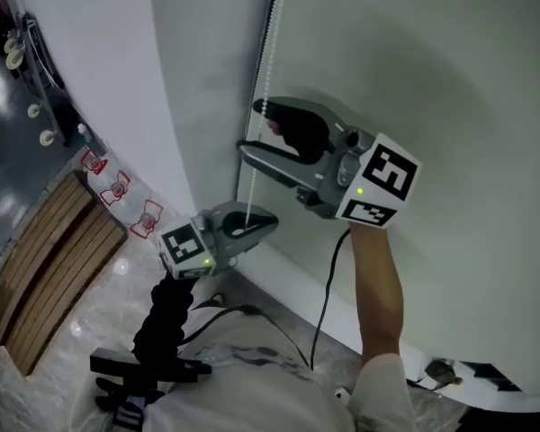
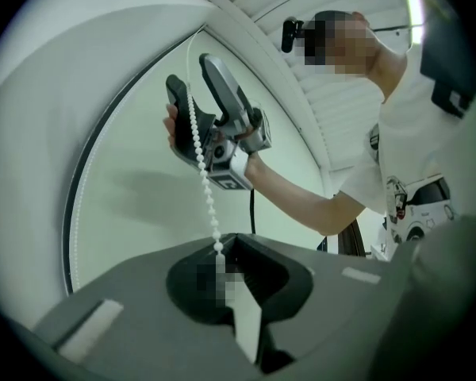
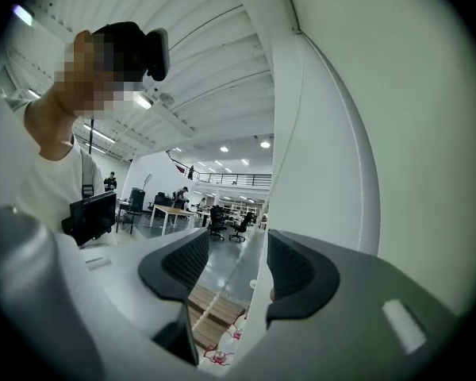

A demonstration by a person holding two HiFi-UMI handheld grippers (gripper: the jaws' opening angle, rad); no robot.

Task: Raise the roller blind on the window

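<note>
Roller blind (image 1: 450, 70) covers the window down to what looks like the sill, so most of the raising appears left to do. Its bead chain (image 1: 267, 61) hangs along the blind's left edge. The left gripper (image 1: 268, 219) is clamped on the chain low down. The right gripper (image 1: 249, 126), higher up, has its jaws wide apart, with the chain passing loose between them and nothing gripped.

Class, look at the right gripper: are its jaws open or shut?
Open: the right gripper has its jaws apart, with the bead chain running free between them.
</note>
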